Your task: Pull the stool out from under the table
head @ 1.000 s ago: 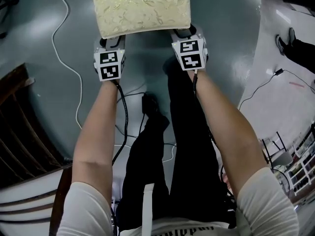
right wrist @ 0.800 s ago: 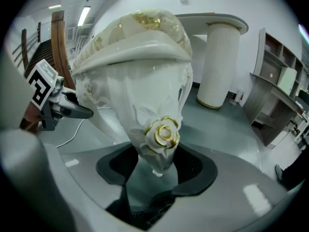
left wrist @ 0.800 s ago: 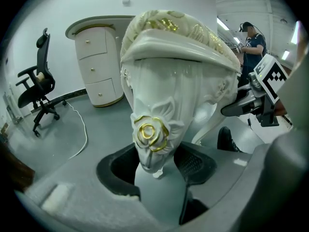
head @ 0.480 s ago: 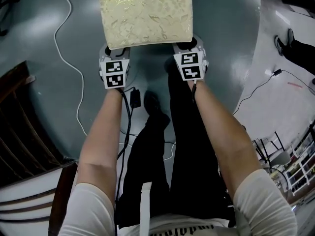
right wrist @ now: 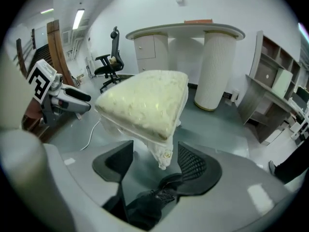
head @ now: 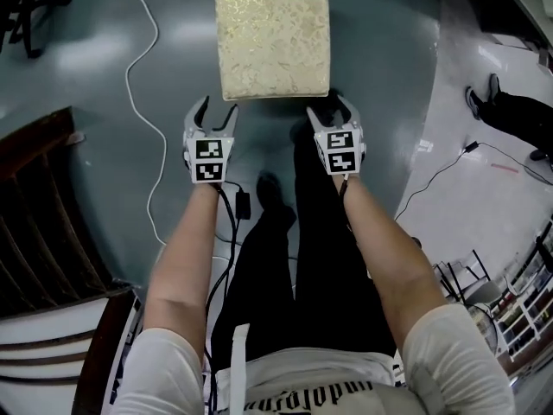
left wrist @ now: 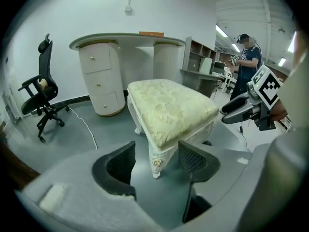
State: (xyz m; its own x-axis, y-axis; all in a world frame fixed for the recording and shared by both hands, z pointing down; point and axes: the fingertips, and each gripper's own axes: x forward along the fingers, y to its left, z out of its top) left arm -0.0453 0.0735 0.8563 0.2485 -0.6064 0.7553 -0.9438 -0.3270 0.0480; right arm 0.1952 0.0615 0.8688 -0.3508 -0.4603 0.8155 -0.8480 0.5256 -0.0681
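The stool (head: 272,33), with a cream brocade cushion and carved white legs, stands on the grey floor, out in front of the curved table (left wrist: 128,42). My left gripper (head: 216,109) hovers just short of its near left corner, and my right gripper (head: 333,109) just short of the near right corner. Both have just been opening and stand open with nothing between the jaws. Past the left gripper (left wrist: 157,161) the stool (left wrist: 169,110) shows a corner leg beyond the gap, apart from the pads. The right gripper (right wrist: 154,163) frames the other near leg of the stool (right wrist: 145,103) the same way.
A white cable (head: 143,76) snakes over the floor at the left. Dark wooden furniture (head: 34,214) fills the lower left. A black office chair (left wrist: 41,98) stands left of the table, shelving (right wrist: 275,81) to its right. A person (left wrist: 246,52) stands in the background.
Both grippers have left the stool's near corners, risen and drawn back, and their jaws have opened. The stool stands free on the floor.
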